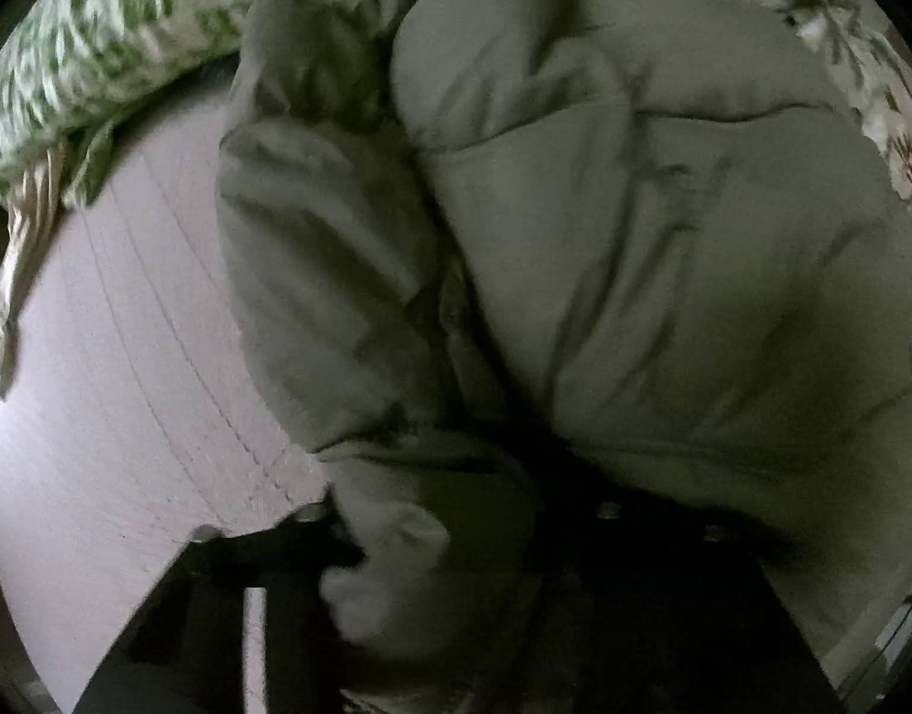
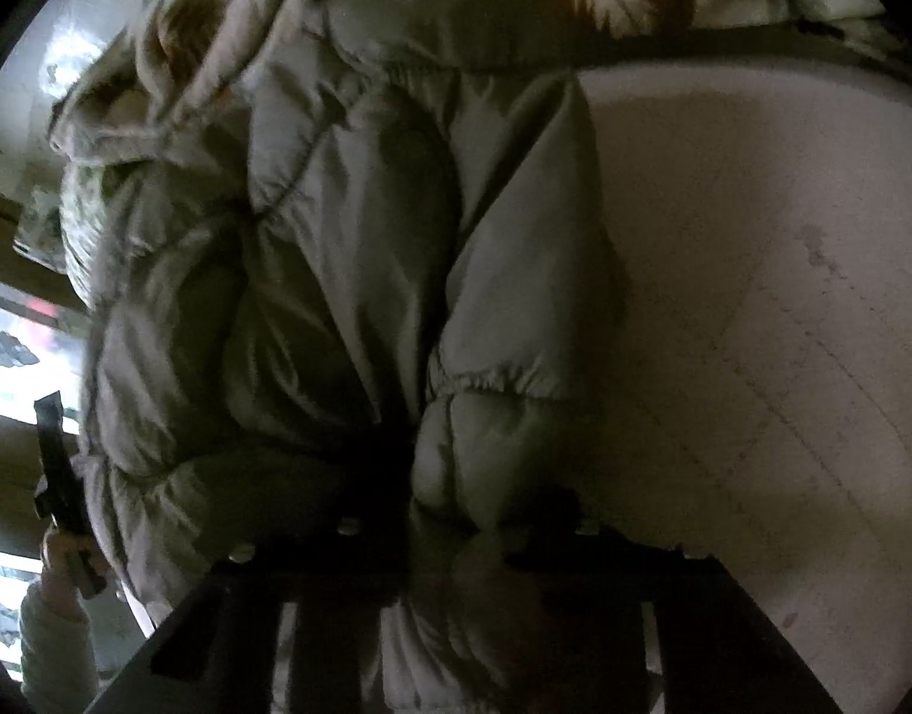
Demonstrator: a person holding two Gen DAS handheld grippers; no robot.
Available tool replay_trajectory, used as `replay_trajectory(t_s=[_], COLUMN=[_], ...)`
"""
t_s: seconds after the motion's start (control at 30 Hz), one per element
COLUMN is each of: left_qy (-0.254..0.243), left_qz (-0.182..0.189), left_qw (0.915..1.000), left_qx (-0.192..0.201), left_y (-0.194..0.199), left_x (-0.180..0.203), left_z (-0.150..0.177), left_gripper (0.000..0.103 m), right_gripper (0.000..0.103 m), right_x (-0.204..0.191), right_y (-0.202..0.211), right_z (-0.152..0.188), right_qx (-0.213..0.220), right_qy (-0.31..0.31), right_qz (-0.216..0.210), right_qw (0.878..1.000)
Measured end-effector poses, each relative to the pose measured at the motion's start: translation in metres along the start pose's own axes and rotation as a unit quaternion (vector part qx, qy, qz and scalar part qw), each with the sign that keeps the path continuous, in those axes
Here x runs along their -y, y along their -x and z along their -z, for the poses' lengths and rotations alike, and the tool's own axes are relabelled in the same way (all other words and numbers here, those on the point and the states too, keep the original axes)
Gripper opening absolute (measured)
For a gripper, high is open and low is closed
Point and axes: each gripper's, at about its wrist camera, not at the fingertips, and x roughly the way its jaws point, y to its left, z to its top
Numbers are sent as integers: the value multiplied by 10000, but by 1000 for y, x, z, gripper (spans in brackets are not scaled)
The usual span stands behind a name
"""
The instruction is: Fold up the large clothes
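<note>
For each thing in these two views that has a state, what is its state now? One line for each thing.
Puffer jacket: spread on the bed, crumpled, its hem bunched in both tongs.
Left tongs: closed on the jacket's hem.
Right tongs: closed on the jacket's hem.
Green-patterned pillow: lying at the head of the bed, beside the jacket.
Mattress cover: flat, bare beside the jacket.

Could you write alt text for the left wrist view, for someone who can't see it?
A puffy grey-green quilted jacket fills most of the view, its edge bunched between the dark fingers of the left gripper. It lies on a pale stitched bed surface, with a green-and-white patterned pillow behind.
</note>
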Motion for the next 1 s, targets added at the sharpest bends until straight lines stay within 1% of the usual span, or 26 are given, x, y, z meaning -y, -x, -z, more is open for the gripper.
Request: replay_trajectory(t_s=[0.07, 0.17, 0.3, 0.33, 0.5, 0.6, 0.63, 0.7, 0.73, 0.77, 0.8, 0.83, 0.87, 0.9, 1.0], left_qy=[155, 363, 351, 340, 294, 243, 234, 184, 159, 144, 142, 123, 104, 99, 86], left_qz=[68, 183, 198, 208, 261, 297, 307, 312, 314, 316, 308, 308, 315, 323, 382], left_qw=[9998, 9987, 9982, 9980, 9973, 9968, 9967, 9965, 9965, 9965, 9964, 9964, 9964, 9963, 9959], left_qx=[110, 322, 454, 493, 626, 704, 720, 753, 759, 765, 771, 779, 783, 788, 815], left_y=[11, 27, 46, 52, 75, 89, 89, 97, 100, 102, 104, 105, 103, 99, 103], left_x=[-3, -12, -15, -14, -9, -6, -3, 0, 0, 3, 17, 18, 19, 21, 21], left_z=[-1, -1, 1, 1, 3, 8, 8, 8, 8, 8, 4, 6, 8, 9, 14], left_gripper=[34, 31, 29, 29, 28, 28, 28, 28, 28, 28, 28, 28, 28, 28, 28], right_gripper=[28, 27, 27, 27, 27, 27, 27, 27, 27, 27, 27, 27, 27, 27, 27], right_x=[-3, -14, -29, -24, -41, -49, -52, -55, -57, -60, -61, -64, -66, -71, -77], right_y=[11, 33, 61, 62, 92, 98, 108, 118, 109, 116, 113, 118, 112, 112, 114], right_z=[10, 17, 22, 33, 41, 53, 61, 56, 44, 51, 46, 49, 38, 35, 41], right_qx=[177, 365, 544, 584, 778, 832, 847, 860, 859, 872, 876, 880, 875, 877, 873], right_qy=[-39, -42, 117, 136, 254, 335, 364, 404, 416, 434, 443, 456, 466, 478, 499], right_qz=[-57, -131, -159, -175, -291, -368, -408, -450, -463, -485, -508, -541, -559, -563, -594], right_qw=[9998, 9992, 9983, 9980, 9962, 9953, 9949, 9945, 9944, 9941, 9939, 9936, 9935, 9934, 9932])
